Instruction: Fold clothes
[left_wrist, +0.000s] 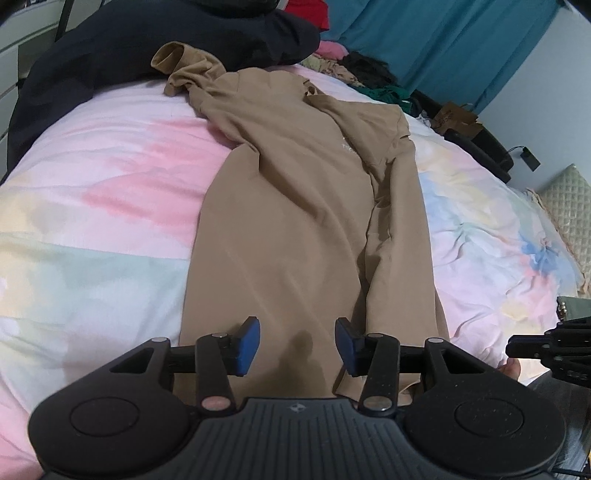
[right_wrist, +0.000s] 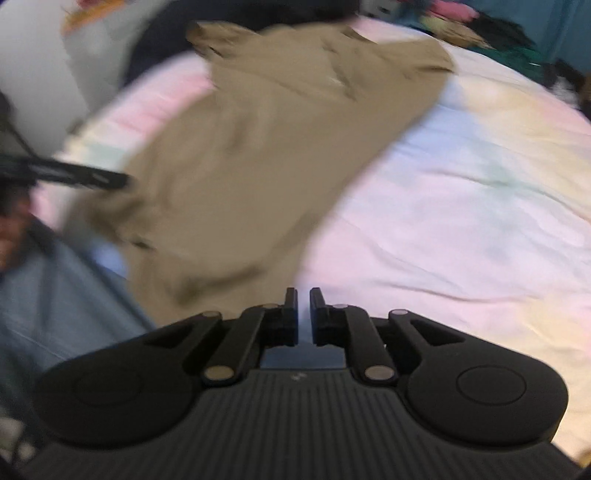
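A tan long-sleeved top (left_wrist: 295, 206) lies lengthwise on the pastel bedsheet (left_wrist: 103, 206), hem nearest me. One sleeve (left_wrist: 391, 229) is laid down along its right side; the other (left_wrist: 184, 70) is bunched at the far left. My left gripper (left_wrist: 297, 332) hovers open over the hem, blue pads (left_wrist: 249, 343) apart and empty. The right gripper (left_wrist: 546, 347) shows at the right edge. In the blurred right wrist view, the right gripper (right_wrist: 303, 295) has its jaws nearly together with nothing seen between them, beside the top's (right_wrist: 258, 147) near corner. The left gripper (right_wrist: 74, 175) reaches in from the left.
A dark navy pillow or blanket (left_wrist: 147, 48) lies at the head of the bed. A pile of mixed clothes (left_wrist: 365, 70) sits at the far right edge before a teal curtain (left_wrist: 443, 44). A person's jeans-clad leg (right_wrist: 55, 295) is at the near left.
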